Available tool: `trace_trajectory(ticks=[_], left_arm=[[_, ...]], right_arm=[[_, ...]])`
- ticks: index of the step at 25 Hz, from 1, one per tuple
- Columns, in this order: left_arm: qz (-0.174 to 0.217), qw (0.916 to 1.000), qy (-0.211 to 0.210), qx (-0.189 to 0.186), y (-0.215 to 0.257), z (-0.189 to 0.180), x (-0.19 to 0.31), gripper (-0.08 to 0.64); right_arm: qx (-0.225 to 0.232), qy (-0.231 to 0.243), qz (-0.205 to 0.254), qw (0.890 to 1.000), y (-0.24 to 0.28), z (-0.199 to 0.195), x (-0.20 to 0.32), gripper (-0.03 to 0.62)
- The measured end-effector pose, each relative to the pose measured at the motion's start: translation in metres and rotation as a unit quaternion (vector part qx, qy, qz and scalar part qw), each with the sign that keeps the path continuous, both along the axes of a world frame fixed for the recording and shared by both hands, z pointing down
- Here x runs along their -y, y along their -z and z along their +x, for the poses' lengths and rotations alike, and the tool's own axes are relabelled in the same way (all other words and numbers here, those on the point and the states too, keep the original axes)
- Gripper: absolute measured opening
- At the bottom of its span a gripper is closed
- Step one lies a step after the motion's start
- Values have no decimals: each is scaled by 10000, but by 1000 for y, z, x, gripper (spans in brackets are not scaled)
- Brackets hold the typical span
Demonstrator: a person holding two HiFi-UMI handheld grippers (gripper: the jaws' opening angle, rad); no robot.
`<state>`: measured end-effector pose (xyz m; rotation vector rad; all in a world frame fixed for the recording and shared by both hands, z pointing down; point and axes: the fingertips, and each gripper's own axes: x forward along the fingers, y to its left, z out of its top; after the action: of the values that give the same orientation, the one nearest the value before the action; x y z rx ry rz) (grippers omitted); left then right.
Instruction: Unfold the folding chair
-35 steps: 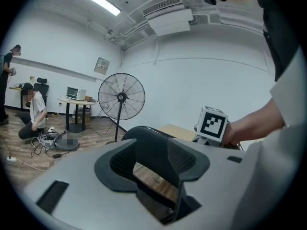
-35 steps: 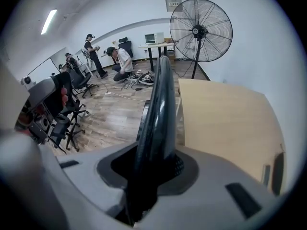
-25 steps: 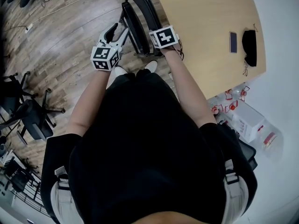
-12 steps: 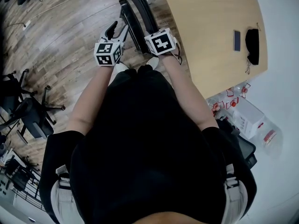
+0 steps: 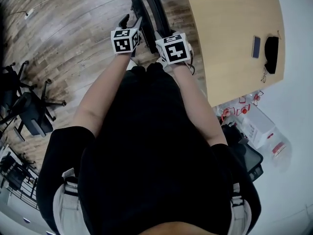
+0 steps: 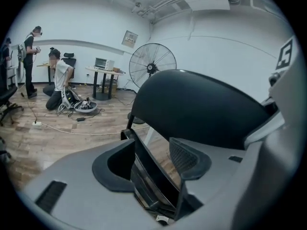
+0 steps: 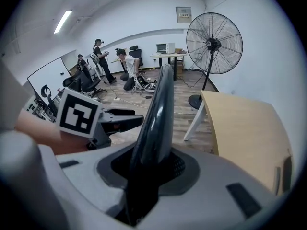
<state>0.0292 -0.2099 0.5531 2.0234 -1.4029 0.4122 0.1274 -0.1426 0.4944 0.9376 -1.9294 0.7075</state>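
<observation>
At the near side of the folding chair (image 5: 146,4): right gripper (image 7: 152,166) clenched on the backrest (image 7: 159,109) edge | left gripper (image 6: 152,161) just left of it, jaws just opened wider, straddling the folded seat (image 6: 156,183) without pressing | seat edge runs up and away between them | table (image 5: 230,28) beyond, right.

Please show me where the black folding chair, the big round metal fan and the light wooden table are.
black folding chair (image 7: 157,111): right gripper view, edge of its curved backrest.
big round metal fan (image 7: 214,43): right gripper view, hub of the cage.
light wooden table (image 7: 242,128): right gripper view, bare top.
</observation>
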Motion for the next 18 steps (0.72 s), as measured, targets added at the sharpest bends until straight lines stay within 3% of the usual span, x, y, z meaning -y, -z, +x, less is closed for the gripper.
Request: trace_trajectory(ticks=[10, 18], left_arm=[[-1176, 9906, 676, -197, -80, -10, 22, 268], [-1675, 9815, 875, -295, -107, 9, 28, 293]], right_arm=[[-78, 46, 140, 9999, -1, -18, -3, 103], [-20, 60, 241, 9997, -2, -21, -5, 103]])
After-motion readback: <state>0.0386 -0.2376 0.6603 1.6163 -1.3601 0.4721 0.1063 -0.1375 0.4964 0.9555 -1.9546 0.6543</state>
